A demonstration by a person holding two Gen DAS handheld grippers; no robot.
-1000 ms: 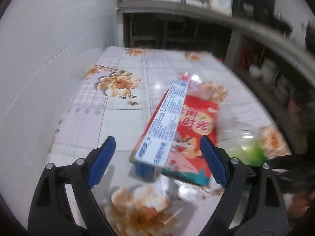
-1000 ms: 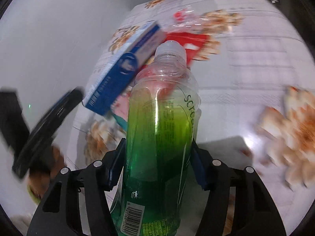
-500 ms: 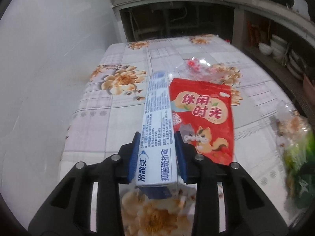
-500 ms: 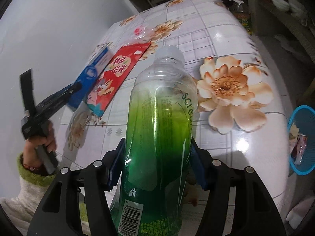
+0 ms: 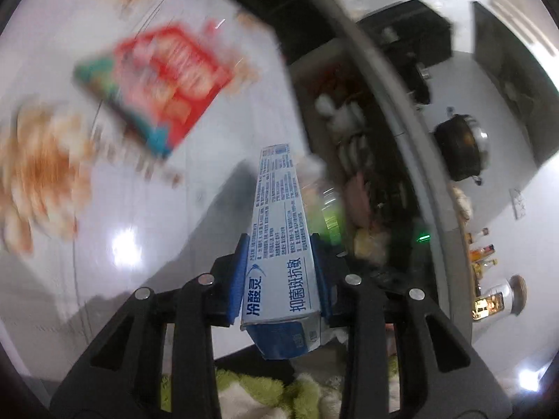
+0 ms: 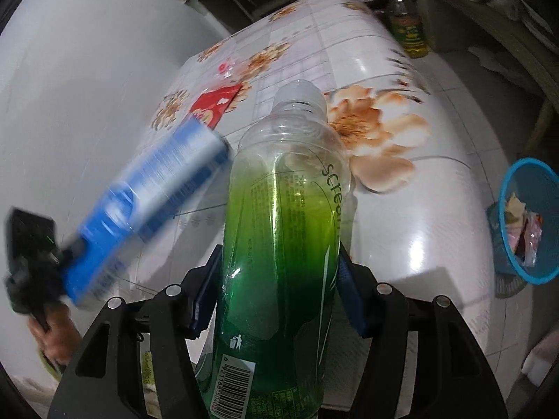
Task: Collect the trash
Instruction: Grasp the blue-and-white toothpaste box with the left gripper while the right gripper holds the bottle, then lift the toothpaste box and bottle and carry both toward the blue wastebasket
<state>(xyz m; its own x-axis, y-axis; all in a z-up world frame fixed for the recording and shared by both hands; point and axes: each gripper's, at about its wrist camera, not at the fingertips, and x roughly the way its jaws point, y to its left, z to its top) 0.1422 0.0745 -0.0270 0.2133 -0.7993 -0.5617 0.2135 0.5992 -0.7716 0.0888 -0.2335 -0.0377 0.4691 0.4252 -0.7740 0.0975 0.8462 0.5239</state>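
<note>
My left gripper (image 5: 279, 276) is shut on a long blue and white toothpaste box (image 5: 279, 244), lifted off the table and tilted; it shows blurred in the right wrist view (image 6: 146, 216). My right gripper (image 6: 279, 289) is shut on a clear plastic bottle with a green label (image 6: 283, 237), held above the table. A red snack packet (image 5: 160, 80) lies flat on the floral tablecloth (image 6: 401, 209); it also shows in the right wrist view (image 6: 215, 104). A blue mesh trash basket (image 6: 531, 223) with some trash stands on the floor to the right of the table.
A small clear wrapper with red dots (image 6: 225, 68) lies near the table's far end. A white wall runs along the table's left side. An oil bottle (image 6: 407, 31) stands on the floor beyond the table. Shelves with bowls (image 5: 346, 129) and a black pot (image 5: 461, 146) are to the right.
My left gripper closed on the toothpaste box, lifted it off the snack packet and swung right, toward the bottle. My right gripper carried the bottle back and right; the blue basket came into view.
</note>
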